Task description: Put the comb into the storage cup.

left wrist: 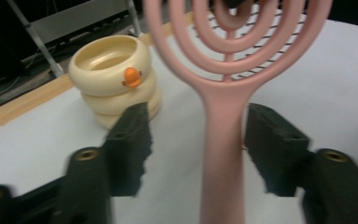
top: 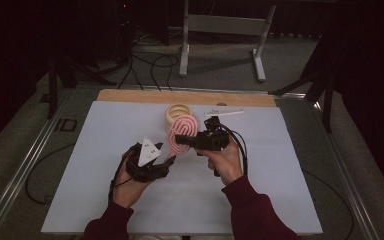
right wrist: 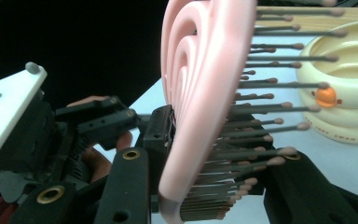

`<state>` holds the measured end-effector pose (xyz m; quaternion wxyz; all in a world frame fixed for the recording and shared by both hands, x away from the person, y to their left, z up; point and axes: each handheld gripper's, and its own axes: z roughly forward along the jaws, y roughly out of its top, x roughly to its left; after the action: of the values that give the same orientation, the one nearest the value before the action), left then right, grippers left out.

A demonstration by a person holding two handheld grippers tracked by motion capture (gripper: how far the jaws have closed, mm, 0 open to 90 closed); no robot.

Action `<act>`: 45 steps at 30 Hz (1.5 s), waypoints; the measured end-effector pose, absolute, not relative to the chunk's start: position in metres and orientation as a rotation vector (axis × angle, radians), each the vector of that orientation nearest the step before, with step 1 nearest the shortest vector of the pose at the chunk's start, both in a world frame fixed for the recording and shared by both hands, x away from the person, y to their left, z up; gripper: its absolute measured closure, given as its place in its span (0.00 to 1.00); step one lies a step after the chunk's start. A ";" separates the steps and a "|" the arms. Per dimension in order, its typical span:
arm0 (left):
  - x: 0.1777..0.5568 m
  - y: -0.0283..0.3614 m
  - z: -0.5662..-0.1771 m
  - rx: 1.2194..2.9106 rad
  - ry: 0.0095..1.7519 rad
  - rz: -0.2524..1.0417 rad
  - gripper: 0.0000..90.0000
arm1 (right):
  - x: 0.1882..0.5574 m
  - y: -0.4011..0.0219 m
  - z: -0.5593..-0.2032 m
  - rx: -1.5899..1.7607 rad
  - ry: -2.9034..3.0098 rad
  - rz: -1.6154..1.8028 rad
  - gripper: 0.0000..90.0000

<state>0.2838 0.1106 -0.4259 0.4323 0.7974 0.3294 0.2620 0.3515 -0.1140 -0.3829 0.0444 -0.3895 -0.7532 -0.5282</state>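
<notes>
A pink hairbrush (top: 182, 131) with a ringed, open head stands above the white board, handle toward me. My right gripper (top: 192, 141) is shut on its head: in the right gripper view one jaw presses the brush's back (right wrist: 200, 93) and the other sits against the bristle tips. My left gripper (top: 169, 161) is open around the handle (left wrist: 223, 154). In the left gripper view there is a clear gap on the left side, and the right jaw sits close beside the handle. A cream ringed pot with an orange duck bill (left wrist: 114, 79) stands just behind the brush.
The cream pot (top: 178, 114) sits near the board's far edge, with a thin white stick (top: 223, 113) lying to its right. The white board (top: 130, 200) covers the table, with a wooden strip (top: 130, 95) behind it. A grey metal stand (top: 220, 30) and cables are on the floor beyond.
</notes>
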 end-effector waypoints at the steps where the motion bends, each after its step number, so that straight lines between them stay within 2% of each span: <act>1: 0.284 0.112 -0.425 1.976 0.830 0.666 0.34 | 0.352 -0.115 -0.383 -1.193 -2.298 -1.622 0.71; 5: 0.285 0.119 -0.421 1.954 0.875 0.671 0.17 | 0.352 -0.117 -0.381 -1.206 -2.290 -1.633 0.71; 12: 0.282 0.130 -0.415 1.935 0.897 0.684 0.00 | 0.353 -0.117 -0.377 -1.198 -2.301 -1.643 0.71; 23: 0.272 0.159 -0.417 1.871 0.933 0.742 0.00 | 0.356 -0.124 -0.371 -1.235 -2.313 -1.659 0.71; 24: 0.267 0.171 -0.419 1.846 0.960 0.783 0.00 | 0.357 -0.126 -0.370 -1.241 -2.309 -1.662 0.71; 33: 0.251 0.209 -0.437 1.752 0.999 0.815 0.00 | 0.361 -0.129 -0.370 -1.270 -2.303 -1.679 0.71; 45: 0.236 0.231 -0.463 1.726 1.001 0.741 0.00 | 0.363 -0.132 -0.369 -1.289 -2.300 -1.704 0.71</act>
<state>0.2363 0.2310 -0.4627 0.4852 0.7092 0.4111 0.3043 0.3633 -0.1315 -0.3695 0.0012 -0.4106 -0.7326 -0.5429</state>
